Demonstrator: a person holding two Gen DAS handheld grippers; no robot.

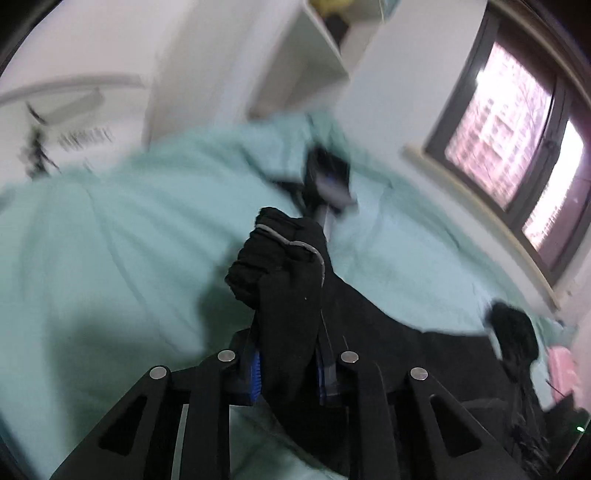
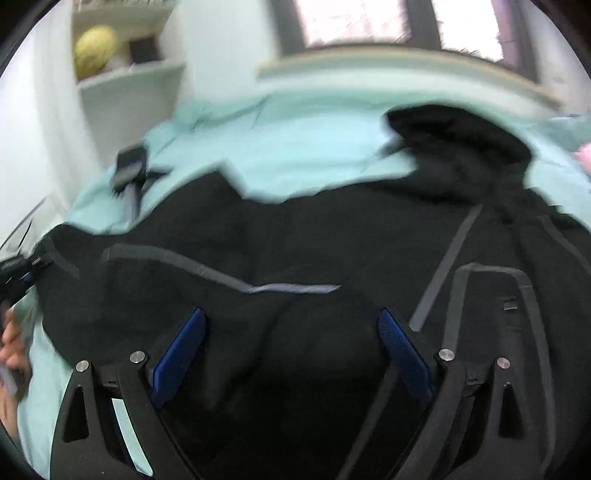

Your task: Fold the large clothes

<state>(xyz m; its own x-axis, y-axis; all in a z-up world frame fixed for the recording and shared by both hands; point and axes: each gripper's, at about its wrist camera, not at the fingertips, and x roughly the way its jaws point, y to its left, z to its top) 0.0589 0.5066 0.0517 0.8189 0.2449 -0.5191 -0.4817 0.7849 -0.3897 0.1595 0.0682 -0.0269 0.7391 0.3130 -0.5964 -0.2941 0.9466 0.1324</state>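
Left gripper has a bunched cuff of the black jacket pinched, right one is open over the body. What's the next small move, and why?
Probably carry the left gripper and its pinched cuff across onto the black jacket body to fold the sleeve in. The right gripper is open above the fabric, holding nothing, and the jacket lies spread on the green bedsheet.

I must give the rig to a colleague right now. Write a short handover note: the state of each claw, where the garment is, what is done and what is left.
Left claw: shut on a bunched end of the black jacket, held raised above the mint-green bed cover.
Right claw: open, holding nothing, with the jacket's body between and beyond its blue pads.
Jacket: mostly spread across the bed cover, grey seam strips showing, its furry-looking collar end toward the window. A small dark device also lies on the bed cover.
Done: one end gripped and lifted.
Left: no neat fold shows yet; probably bring the held end over the body, then smooth. Both views are blurred.
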